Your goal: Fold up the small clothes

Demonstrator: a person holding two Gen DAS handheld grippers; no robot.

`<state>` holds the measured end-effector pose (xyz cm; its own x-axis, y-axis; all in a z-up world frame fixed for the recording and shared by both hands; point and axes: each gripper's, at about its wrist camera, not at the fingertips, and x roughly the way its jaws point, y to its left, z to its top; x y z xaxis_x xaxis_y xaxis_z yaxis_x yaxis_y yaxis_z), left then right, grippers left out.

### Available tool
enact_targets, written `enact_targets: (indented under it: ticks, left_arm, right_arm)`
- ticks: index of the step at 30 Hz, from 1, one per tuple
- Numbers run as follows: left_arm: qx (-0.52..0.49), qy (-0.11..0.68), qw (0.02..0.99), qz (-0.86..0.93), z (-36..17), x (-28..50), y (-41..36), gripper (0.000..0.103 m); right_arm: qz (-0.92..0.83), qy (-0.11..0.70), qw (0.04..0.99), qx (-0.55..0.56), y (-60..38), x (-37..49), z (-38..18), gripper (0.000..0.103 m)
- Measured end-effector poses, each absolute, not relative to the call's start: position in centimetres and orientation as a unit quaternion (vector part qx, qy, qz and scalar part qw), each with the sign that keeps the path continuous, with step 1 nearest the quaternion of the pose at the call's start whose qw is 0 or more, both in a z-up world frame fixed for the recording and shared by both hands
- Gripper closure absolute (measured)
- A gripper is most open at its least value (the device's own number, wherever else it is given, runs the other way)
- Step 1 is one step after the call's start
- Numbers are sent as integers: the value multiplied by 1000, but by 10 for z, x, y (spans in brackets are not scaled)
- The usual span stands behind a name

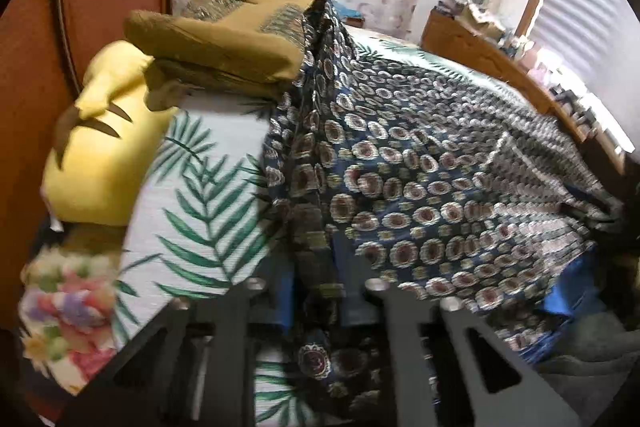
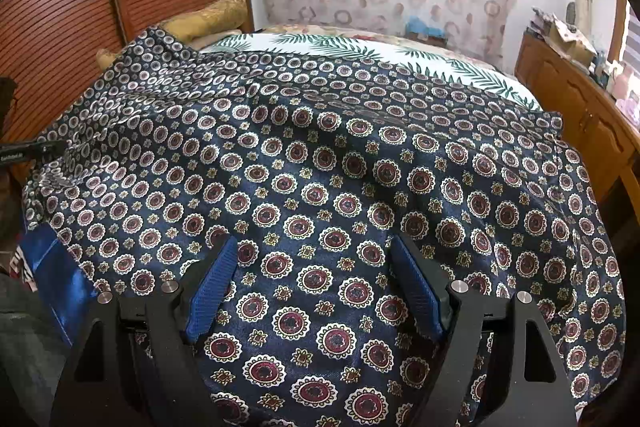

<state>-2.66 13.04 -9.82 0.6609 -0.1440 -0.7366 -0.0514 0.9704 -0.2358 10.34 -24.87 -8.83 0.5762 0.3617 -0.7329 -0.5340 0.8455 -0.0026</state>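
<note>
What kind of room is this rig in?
Most likely a bedroom: a bed with a palm-leaf sheet, pillows at its head, and a wooden dresser along the wall.

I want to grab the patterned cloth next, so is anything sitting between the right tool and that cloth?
Nothing visible is in the way. The right tool is open directly over the navy patterned cloth, whose fabric fills the gap between its blue pads. No other item lies on that stretch.
</note>
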Motion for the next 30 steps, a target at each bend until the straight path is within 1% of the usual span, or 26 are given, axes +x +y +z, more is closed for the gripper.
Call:
enact_targets:
  ticks: [1, 3, 11, 16, 24, 30]
  left_arm:
    - [-127, 409, 903, -32, -98, -26, 131, 102]
    - [-139, 391, 909, -46, -89, -27, 129, 103]
    - [-112, 329, 933, -98, -30, -17, 93, 103]
    - [-83, 306, 938, -142, 2, 2, 60, 103]
    - [-31, 274, 937, -213, 42, 39, -4, 103]
    - [5, 264, 928, -262, 62, 65, -55, 103]
  right_arm:
    - [254, 384, 880, -113, -248, 103, -89, 22]
    - [253, 384, 881, -114, -248, 103, -89, 22]
    - [257, 385, 881, -99, -252, 103, -88, 22]
    - [252, 387, 883, -78, -259, 104, -84, 23]
    - [216, 363, 905, -47, -304, 96, -57, 23]
    - [170, 343, 923, -38, -351, 87, -35, 23]
